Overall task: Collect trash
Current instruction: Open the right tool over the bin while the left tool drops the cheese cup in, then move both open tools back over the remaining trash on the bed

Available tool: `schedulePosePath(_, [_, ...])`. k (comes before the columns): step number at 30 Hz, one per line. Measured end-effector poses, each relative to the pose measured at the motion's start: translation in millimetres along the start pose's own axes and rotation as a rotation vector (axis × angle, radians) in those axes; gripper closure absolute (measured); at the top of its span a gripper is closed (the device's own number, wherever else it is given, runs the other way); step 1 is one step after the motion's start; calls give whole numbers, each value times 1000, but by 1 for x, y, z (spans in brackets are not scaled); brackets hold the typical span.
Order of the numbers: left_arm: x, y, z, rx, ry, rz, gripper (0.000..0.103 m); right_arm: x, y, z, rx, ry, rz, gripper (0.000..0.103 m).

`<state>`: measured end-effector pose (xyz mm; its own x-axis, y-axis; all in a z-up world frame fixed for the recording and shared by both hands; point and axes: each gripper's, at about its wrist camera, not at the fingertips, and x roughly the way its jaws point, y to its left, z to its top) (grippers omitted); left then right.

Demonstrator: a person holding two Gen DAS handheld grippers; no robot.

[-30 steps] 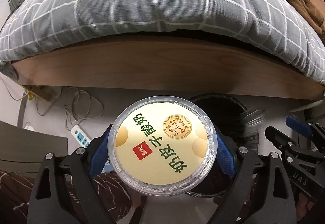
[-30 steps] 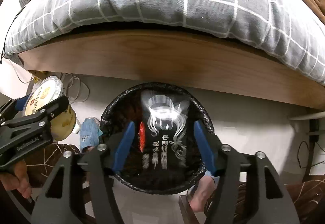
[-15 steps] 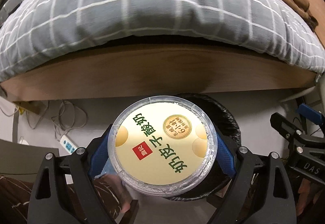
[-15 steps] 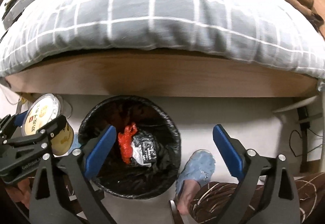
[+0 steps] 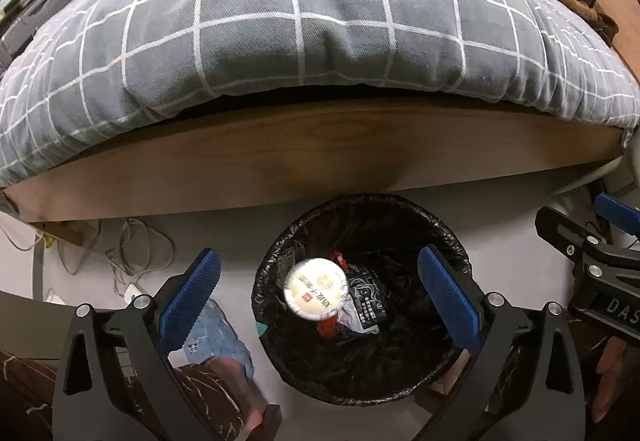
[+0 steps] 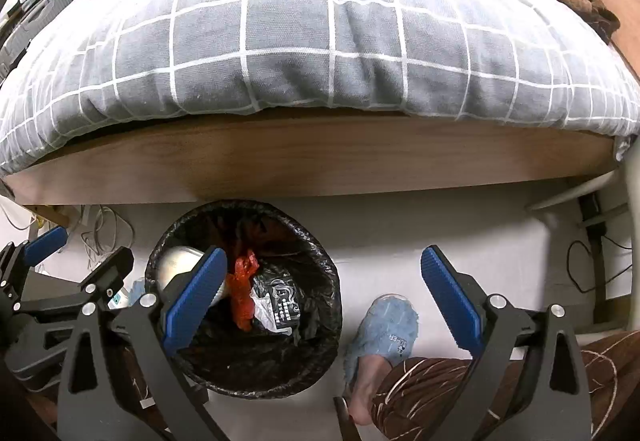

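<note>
A round yogurt cup [image 5: 316,289] with a cream and green lid lies in the black-lined trash bin [image 5: 452,241], on a black wrapper [image 5: 366,297] and a red bag. My left gripper [image 5: 318,259] hangs above the bin, its jaws opening, with nothing between the blue pads. In the right wrist view the bin [image 6: 248,206] sits lower left, holding the cup [image 6: 176,261], the red bag [image 6: 242,289] and the black wrapper [image 6: 284,301]. My right gripper [image 6: 323,257] stands open and empty, over the bin's right rim and the floor. The left gripper [image 6: 90,247] shows at the left edge.
A wooden bed frame [image 5: 320,153] under a grey checked duvet [image 5: 320,21] runs just behind the bin. A person's feet in blue slippers [image 6: 384,329] and brown patterned trouser legs [image 6: 440,393] flank the bin. A power strip and cables [image 5: 132,261] lie on the floor at left.
The left gripper opened and let go of the yogurt cup, which dropped into the bin. The right gripper opened, dropped the black wrapper into the bin, and shifted right.
</note>
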<state>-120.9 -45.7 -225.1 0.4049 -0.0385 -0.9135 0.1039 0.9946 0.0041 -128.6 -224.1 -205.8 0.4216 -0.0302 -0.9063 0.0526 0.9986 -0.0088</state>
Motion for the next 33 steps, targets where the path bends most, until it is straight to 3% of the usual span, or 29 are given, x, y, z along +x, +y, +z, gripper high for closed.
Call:
schedulePosePath(8, [-30,10,21,-27,-72,-3,6,-28,-4,16,25,-98,11,9])
schedulePosePath(22, [-98,12,53,-61,-250,-30,6,-104,-7,58,-25,-394,13,9])
schedulePosePath(33, [-121,31,88,-111,-355,13,6,-112,-1,96,-42,-467,20,9])
